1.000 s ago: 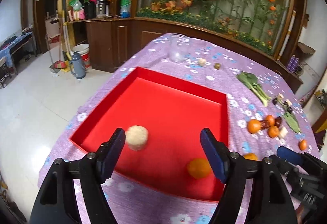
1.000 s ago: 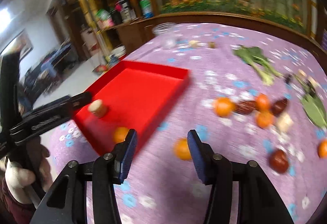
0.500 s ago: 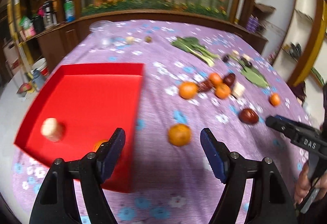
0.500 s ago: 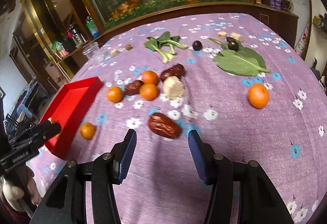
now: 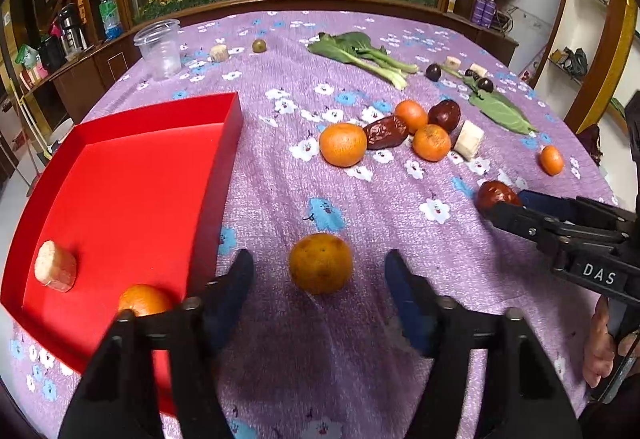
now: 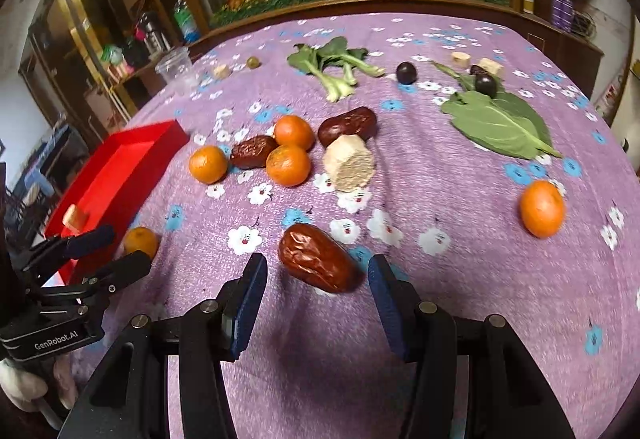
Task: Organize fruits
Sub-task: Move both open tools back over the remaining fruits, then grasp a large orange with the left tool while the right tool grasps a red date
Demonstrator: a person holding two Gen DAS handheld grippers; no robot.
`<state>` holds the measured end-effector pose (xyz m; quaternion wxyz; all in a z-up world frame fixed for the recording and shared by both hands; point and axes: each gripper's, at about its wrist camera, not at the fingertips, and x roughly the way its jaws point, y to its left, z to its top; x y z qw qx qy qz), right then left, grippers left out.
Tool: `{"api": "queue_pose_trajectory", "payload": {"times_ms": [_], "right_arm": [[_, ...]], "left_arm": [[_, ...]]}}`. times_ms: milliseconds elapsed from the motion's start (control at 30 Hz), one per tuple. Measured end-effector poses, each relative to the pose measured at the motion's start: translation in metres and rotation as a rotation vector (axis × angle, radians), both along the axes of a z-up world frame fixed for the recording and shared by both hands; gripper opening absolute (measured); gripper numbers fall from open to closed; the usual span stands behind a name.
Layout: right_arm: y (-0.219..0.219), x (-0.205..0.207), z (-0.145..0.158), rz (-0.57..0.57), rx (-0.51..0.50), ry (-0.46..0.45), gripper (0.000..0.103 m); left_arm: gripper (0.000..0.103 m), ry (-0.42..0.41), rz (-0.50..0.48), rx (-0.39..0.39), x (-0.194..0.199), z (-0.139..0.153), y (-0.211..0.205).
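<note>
I straddle the orange [image 5: 321,268] with the left claw [image 5: 320,281], just narrowed but clear – next, close and carry it to the red tray [image 5: 120,175]; right claw [image 6: 316,289] brackets the date [image 6: 316,262], untouched.

surface [image 5: 280,207] with purple floral cloth; directly on it: red tray [image 5: 132,175] at left, lone orange [image 5: 321,268] just beside tray, red date [image 6: 316,262], cluster of oranges [image 6: 289,163] and dates mid-cloth, clear cup [image 5: 158,47], bok choy [image 5: 360,55], green leaf [image 6: 496,127] far side
</note>
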<state>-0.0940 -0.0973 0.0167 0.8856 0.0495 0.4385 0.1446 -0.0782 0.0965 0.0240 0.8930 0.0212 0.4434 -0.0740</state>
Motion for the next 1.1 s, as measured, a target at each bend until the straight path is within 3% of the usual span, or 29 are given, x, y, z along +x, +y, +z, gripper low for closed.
{"api": "queue_pose_trajectory", "payload": {"times_ms": [33,67,100,367,567,933,1100], "right_arm": [[0.003,0.002,-0.002,0.005,-0.009,0.004,0.057],[0.005,0.003,-0.003,0.009,-0.021,0.010,0.057],[0.006,0.005,-0.004,0.011,-0.026,0.013,0.057],[0.016,0.008,-0.005,0.012,-0.092,0.010,0.051],[0.016,0.001,-0.001,0.005,-0.080,0.004,0.051],[0.036,-0.023,0.027,0.037,-0.077,-0.054,0.051],[0.055,-0.031,0.042,0.086,-0.056,-0.081,0.051]], "left_arm": [[0.048,0.011,-0.001,0.002,0.002,-0.003,0.000],[0.036,0.027,-0.001,-0.003,0.004,-0.006,0.000],[0.032,0.039,-0.002,-0.014,0.006,-0.007,0.001],[0.032,0.033,0.006,-0.048,0.004,-0.006,0.005],[0.032,0.015,0.017,-0.077,-0.003,0.002,0.013],[0.032,-0.068,0.063,-0.164,-0.026,0.034,0.045],[0.032,-0.139,0.147,-0.176,-0.035,0.057,0.080]]}}
